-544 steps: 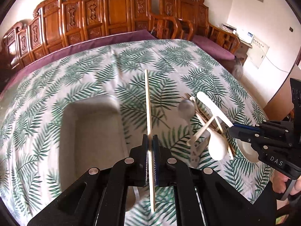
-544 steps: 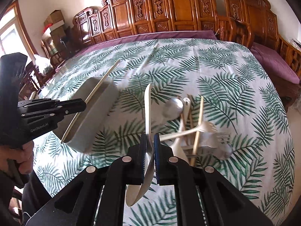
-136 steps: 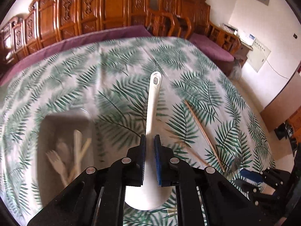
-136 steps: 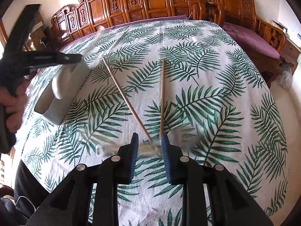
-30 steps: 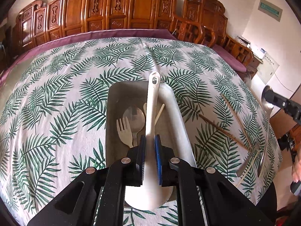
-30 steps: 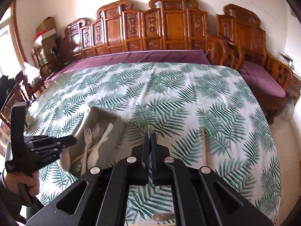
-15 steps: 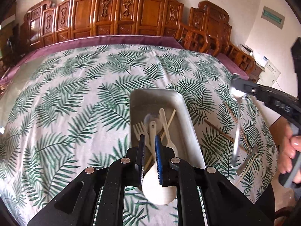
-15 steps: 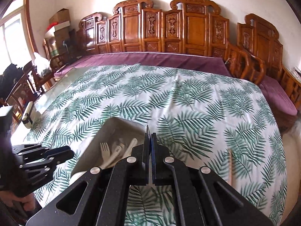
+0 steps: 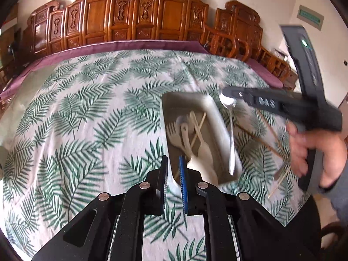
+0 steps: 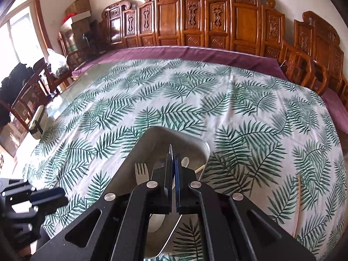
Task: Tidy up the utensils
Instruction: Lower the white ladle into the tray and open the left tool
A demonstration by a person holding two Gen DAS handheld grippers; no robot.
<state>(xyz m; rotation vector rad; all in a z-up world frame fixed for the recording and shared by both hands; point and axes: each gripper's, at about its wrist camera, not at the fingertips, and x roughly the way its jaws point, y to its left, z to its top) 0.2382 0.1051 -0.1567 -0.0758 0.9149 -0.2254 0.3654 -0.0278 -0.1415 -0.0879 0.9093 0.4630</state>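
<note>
A pale rectangular tray (image 9: 217, 130) (image 10: 152, 143) lies on the palm-leaf tablecloth. In it are a beige fork (image 9: 173, 134) (image 10: 141, 171), a white spoon (image 9: 202, 152) and thin sticks. My left gripper (image 9: 173, 167) (image 10: 58, 198) hangs at the tray's near left corner, its jaws a narrow gap apart with nothing between them. My right gripper (image 9: 226, 93) (image 10: 173, 158) is shut on the bowl end of a metal spoon (image 9: 231, 143). The spoon's handle hangs down over the tray's right wall.
Loose chopsticks (image 9: 261, 141) (image 10: 298, 204) lie on the cloth right of the tray, partly behind a person's hand (image 9: 315, 152). Carved wooden chairs (image 10: 195, 21) ring the table. A small boxy object (image 10: 37, 121) sits at the far left table edge.
The white spoon has left my left gripper and now lies in the tray; that gripper has drifted left of it. My right gripper has carried the metal spoon over the tray.
</note>
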